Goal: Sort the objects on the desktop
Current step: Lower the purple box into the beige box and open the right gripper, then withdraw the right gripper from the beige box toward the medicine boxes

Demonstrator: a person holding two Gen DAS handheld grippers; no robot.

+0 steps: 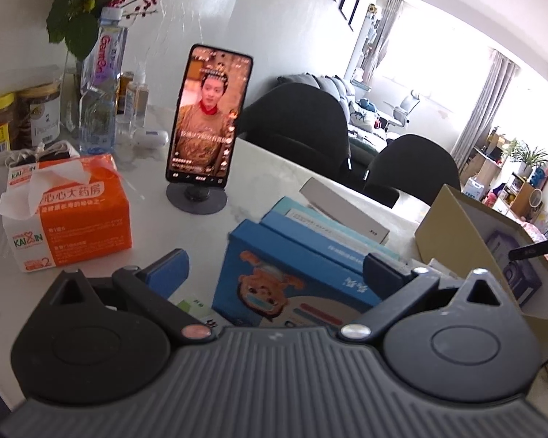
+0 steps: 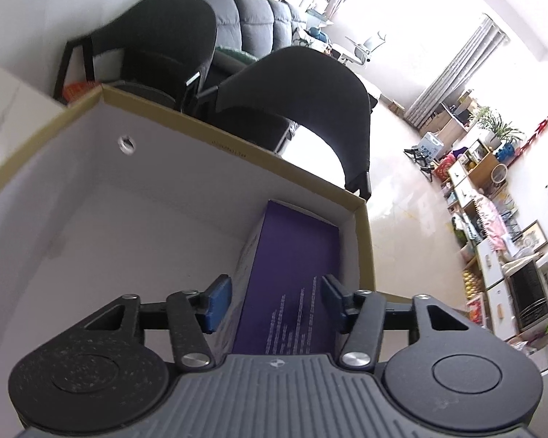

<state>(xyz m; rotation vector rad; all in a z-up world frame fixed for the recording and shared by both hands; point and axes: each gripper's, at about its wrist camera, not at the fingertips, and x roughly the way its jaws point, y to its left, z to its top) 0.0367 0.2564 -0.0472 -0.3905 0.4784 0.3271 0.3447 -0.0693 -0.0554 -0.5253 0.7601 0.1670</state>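
While the right gripper (image 2: 276, 301) hangs over the open cardboard box (image 2: 186, 124), its blue-padded fingers (image 2: 219, 301) stand apart on either side of a purple carton (image 2: 292, 281), with a gap showing at the left pad; whether the right pad touches I cannot tell. That carton is a matte, straight-edged rectangle with fine white print, lying against the box's right wall on its pale smooth floor. Over the glossy marbled surface (image 1: 146, 197), the left gripper (image 1: 276, 268) has its fingers released wide around a blue cartoon-printed box (image 1: 292, 273), which leans in a row of slim cartons beside the cardboard box.
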